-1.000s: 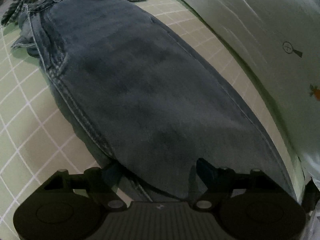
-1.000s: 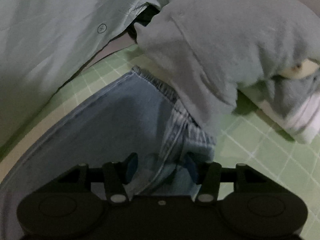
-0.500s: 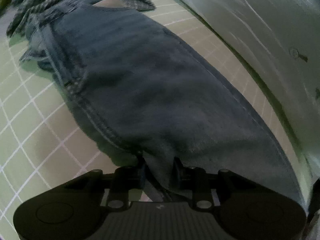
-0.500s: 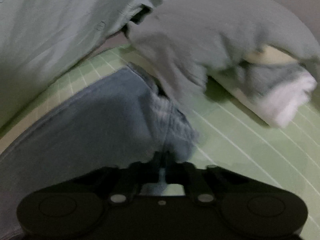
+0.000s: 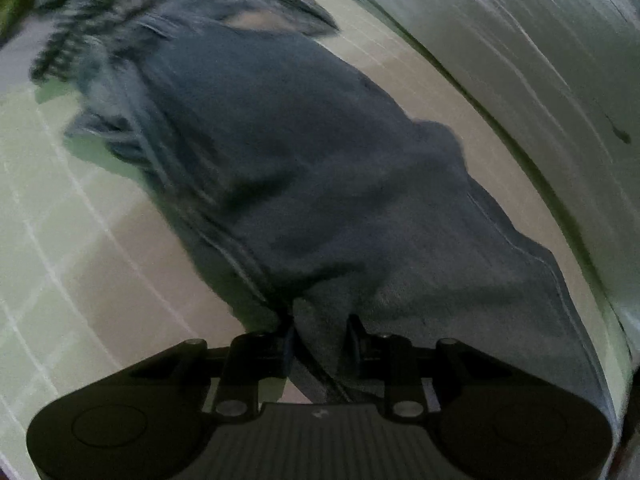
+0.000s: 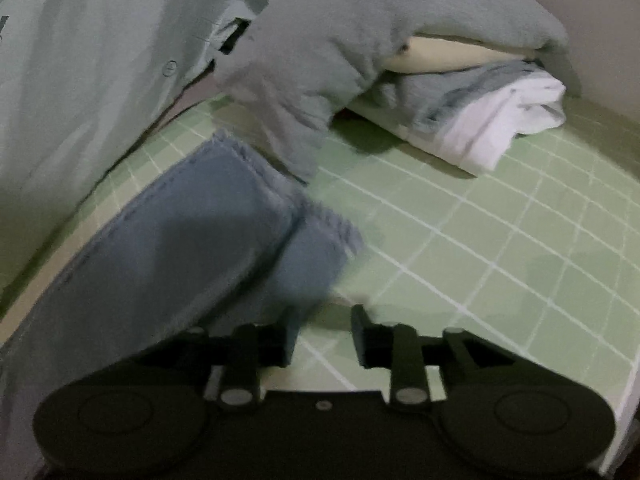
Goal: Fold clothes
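Blue jeans (image 5: 304, 184) lie along the green gridded mat (image 5: 60, 240). My left gripper (image 5: 320, 340) is shut on the edge of the jeans and lifts it, so the denim bunches up in front of the fingers. In the right wrist view the lighter jeans end (image 6: 192, 248) lies left of the fingers. My right gripper (image 6: 322, 332) is open and empty, just above the mat (image 6: 500, 260), with its left finger beside the denim edge.
A checked garment (image 5: 120, 20) lies at the far end of the jeans. A pale sheet (image 5: 520, 60) runs along the mat's side. A grey garment (image 6: 340, 60) drapes over a pile of folded clothes (image 6: 480, 112) at the back.
My left gripper closed on the jeans edge and pulled it up and forward. My right gripper, shut on the jeans half a second ago, has let go and opened, moving right.
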The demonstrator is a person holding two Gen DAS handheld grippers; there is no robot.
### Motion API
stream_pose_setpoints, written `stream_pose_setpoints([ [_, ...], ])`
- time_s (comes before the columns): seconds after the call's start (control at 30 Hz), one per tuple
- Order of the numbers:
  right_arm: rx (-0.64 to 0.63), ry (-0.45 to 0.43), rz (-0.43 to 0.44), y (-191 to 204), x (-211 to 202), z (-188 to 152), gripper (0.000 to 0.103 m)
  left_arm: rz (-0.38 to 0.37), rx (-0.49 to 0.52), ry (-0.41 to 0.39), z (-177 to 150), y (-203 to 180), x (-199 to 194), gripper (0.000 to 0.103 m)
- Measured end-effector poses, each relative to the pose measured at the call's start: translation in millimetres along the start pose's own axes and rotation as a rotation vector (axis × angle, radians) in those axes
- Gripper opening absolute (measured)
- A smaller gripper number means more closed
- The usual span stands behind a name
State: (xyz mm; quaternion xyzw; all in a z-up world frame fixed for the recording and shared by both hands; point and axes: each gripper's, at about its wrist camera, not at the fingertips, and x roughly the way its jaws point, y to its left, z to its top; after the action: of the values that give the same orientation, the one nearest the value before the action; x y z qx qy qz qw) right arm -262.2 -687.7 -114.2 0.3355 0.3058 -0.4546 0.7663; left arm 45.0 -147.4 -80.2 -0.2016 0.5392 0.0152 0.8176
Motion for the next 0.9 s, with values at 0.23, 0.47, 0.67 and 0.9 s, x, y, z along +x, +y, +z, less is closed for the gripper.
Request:
stream_pose_setpoints([
  [0.23,-0.021,0.030,0.074,25,9,1,0.047,-0.020,-0.070,-0.004,2,21,-7,0.031],
  [0.47,-0.116,-0.109,-0.029,42,-13,3,0.055,-0.058,-0.123,0.008,-9,26,-18,0.030],
  [0.67,-0.070,-0.020,0.074,44,9,14,0.049,-0.122,-0.124,0.009,-8,22,-19,0.043],
  [0.9,0.031,0.030,0.062,37,36,23,0.056,-0.139,-0.190,0.015,-6,28,-10,0.057],
])
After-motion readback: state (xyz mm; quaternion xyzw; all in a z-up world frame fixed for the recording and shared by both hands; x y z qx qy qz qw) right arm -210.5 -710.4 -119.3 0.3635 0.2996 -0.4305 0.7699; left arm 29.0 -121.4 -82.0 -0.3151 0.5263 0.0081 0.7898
